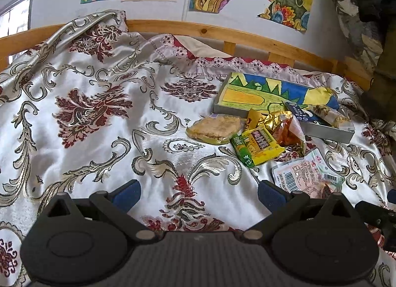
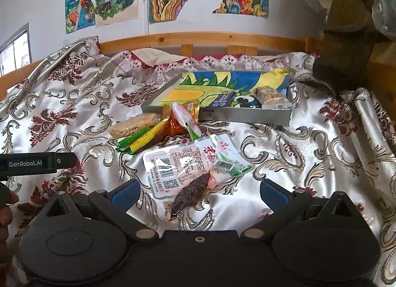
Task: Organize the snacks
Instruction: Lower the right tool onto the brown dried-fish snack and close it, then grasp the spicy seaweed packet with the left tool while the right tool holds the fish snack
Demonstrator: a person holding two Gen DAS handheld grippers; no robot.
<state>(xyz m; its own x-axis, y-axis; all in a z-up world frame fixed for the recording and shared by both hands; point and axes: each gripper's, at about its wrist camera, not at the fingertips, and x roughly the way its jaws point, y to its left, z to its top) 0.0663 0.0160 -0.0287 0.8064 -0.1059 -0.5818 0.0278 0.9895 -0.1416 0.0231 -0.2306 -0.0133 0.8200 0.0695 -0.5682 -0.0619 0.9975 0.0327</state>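
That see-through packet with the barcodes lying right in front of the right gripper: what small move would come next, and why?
Probably ease the right gripper forward and down so its open jaws straddle the clear barcode packet. That packet lies loose on the bedspread, nearest the fingers, while the tray behind already holds a few snacks, so it looks like the easiest one to pick up.
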